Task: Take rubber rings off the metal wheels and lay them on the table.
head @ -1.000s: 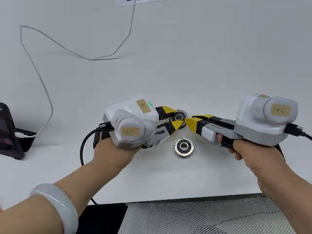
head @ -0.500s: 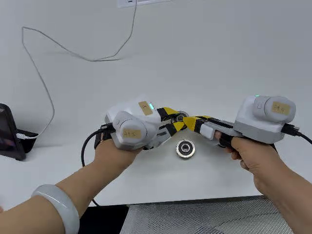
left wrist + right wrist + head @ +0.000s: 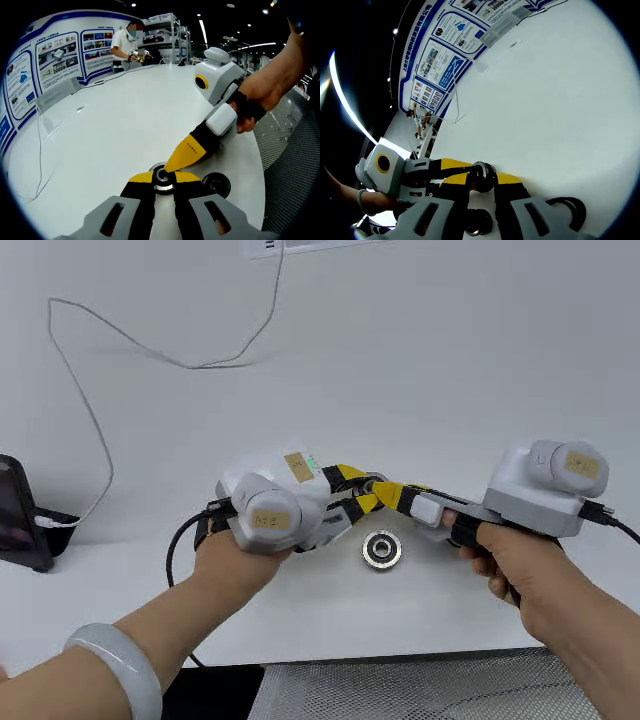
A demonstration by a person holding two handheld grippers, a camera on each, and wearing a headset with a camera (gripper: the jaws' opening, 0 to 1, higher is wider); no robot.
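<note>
While the metal wheel (image 3: 162, 179) hangs just above the tabletop (image 3: 300, 610), near the middle of the scene, we hold it with the left gripper (image 3: 368, 488), whose fingers pinch it from both sides. Its rubber ring (image 3: 490, 180) reads as the dark band around the rim. The right gripper (image 3: 384, 492) comes in from the right with its fingers close against that rim. Whether they have nipped the ring or merely touch it, we cannot tell.

To do this step well, we judge that the left grip should be firm on the metal and clear of the rubber. The right fingers should catch just the band's edge and peel it sideways off the rim, not tug the whole wheel out of the pinch. Working slowly around the rim should keep the ring from snapping back on.

Just on the near side of the held wheel, a second wheel (image 3: 381, 549) lies flat on the tabletop, apart from both grippers.

The head view gives us the layout: the grippers meeting tip to tip, the second wheel below them, and a cable (image 3: 190, 365) trailing across the far left. The left gripper view shows the pinch itself, with a yellow fingertip on each side of the hub. The right gripper view adds a dark loop (image 3: 565, 207) just right of its fingers, possibly a ring already off, though we cannot be sure.
</note>
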